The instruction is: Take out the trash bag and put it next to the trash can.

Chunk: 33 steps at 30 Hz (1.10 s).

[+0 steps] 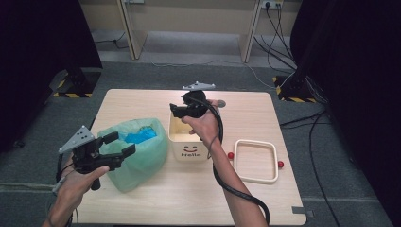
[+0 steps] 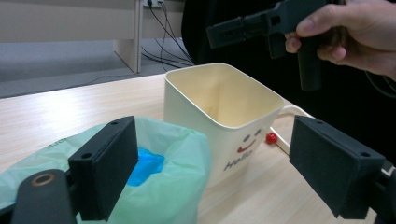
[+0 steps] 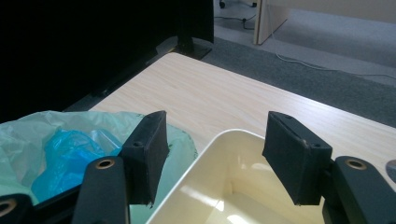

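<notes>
Nearest me, I hold my left tool (image 1: 116,144) above the front-left part of the desk (image 1: 198,198), its jaws spread wide with nothing between them. Just beyond it lies a pale green plastic bag (image 1: 142,156), crumpled and translucent, its mouth open upward; inside I can see a bright blue crinkled plastic item (image 1: 138,136), though I cannot tell what it is. Touching the bag's right side stands a cream square cup (image 1: 189,139) with a red smile and the word "Hello" printed on its front; from the left gripper view its inside (image 2: 224,100) looks bare. To the cup's right, flat on the desk, sits a cream rectangular frame (image 1: 256,161) with a small red ball (image 1: 231,155) at its left edge and another red ball (image 1: 280,164) at its right. Farther back, my right tool (image 1: 176,110) hangs over the cup's far rim, jaws parted and gripping nothing.
</notes>
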Tool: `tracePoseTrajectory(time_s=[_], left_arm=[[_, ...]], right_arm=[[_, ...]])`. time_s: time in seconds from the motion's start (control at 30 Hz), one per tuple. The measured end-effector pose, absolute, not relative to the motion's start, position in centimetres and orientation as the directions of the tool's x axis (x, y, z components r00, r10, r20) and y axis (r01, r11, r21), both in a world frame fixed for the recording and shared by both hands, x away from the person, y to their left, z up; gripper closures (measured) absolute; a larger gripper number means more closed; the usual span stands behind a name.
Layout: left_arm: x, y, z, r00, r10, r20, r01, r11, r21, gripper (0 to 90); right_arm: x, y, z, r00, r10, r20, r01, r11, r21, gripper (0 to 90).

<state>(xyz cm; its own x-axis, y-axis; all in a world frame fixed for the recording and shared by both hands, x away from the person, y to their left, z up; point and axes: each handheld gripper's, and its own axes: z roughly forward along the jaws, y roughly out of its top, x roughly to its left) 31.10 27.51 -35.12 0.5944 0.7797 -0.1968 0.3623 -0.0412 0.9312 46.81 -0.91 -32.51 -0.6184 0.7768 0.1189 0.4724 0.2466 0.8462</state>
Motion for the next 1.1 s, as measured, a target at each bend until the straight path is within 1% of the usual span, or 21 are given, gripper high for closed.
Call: tracePoseTrajectory(time_s=[0.27, 0.47, 0.73, 0.93, 1.1], left_arm=[[30.3, 25.1, -35.7, 0.649, 0.733, -0.206, 0.372, -0.07, 0.926, 15.0], [30.0, 23.1, -36.7, 0.687, 0.694, -0.214, 0.385, -0.099, 0.917, 15.0], [29.9, 21.5, -38.5, 0.718, 0.655, -0.235, 0.399, -0.111, 0.91, 15.0], [29.6, 20.6, -40.4, 0.728, 0.646, -0.229, 0.403, -0.133, 0.905, 15.0], [29.5, 20.3, -42.4, 0.724, 0.657, -0.211, 0.402, -0.153, 0.903, 15.0]], right_arm=[[46.1, -3.7, -32.5, -0.602, 0.791, 0.113, 0.469, 0.236, 0.851, 39.4], [45.4, -6.6, -33.0, -0.568, 0.814, 0.121, 0.485, 0.212, 0.849, 38.6], [44.5, -10.3, -34.2, -0.519, 0.841, 0.153, 0.511, 0.162, 0.844, 37.4], [43.9, -12.7, -35.4, -0.484, 0.862, 0.153, 0.524, 0.145, 0.839, 36.7], [43.5, -14.5, -36.3, -0.449, 0.879, 0.163, 0.538, 0.12, 0.834, 36.5]])
